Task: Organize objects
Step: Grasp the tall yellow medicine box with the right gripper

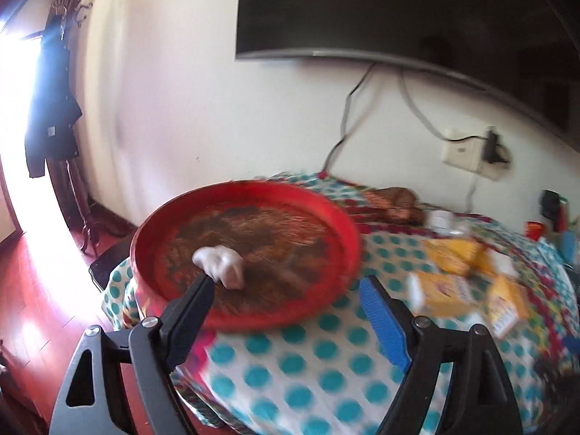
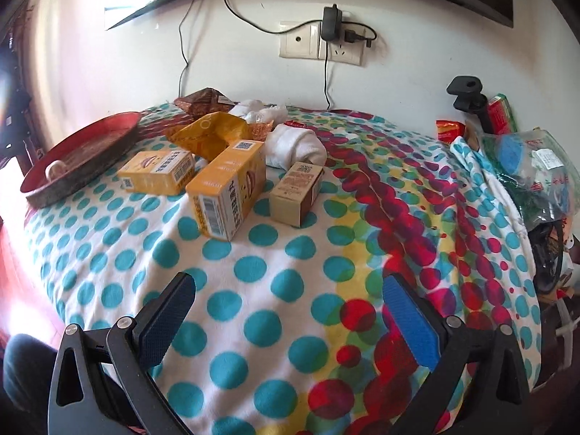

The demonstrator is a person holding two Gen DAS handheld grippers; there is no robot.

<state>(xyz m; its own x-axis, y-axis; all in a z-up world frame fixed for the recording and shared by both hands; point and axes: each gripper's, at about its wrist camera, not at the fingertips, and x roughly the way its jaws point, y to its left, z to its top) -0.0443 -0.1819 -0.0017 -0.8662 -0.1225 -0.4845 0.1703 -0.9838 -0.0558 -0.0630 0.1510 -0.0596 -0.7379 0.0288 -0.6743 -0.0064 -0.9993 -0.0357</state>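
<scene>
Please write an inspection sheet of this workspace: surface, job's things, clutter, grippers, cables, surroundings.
Surface: table under a dotted cloth, wrinkled.
Job's things: red tray at the table's left edge, one small white object inside; two yellow cartons and a brown carton on the cloth; rolled white cloth behind them.
Clutter: torn yellow wrapper, plastic bags at the right edge.
Grippers: left gripper open, empty, near the tray; right gripper open, empty, above the cloth.
Cables: power adapter plugged in the wall socket, cables hanging.
Surroundings: television on the wall, coat on a stand.
</scene>
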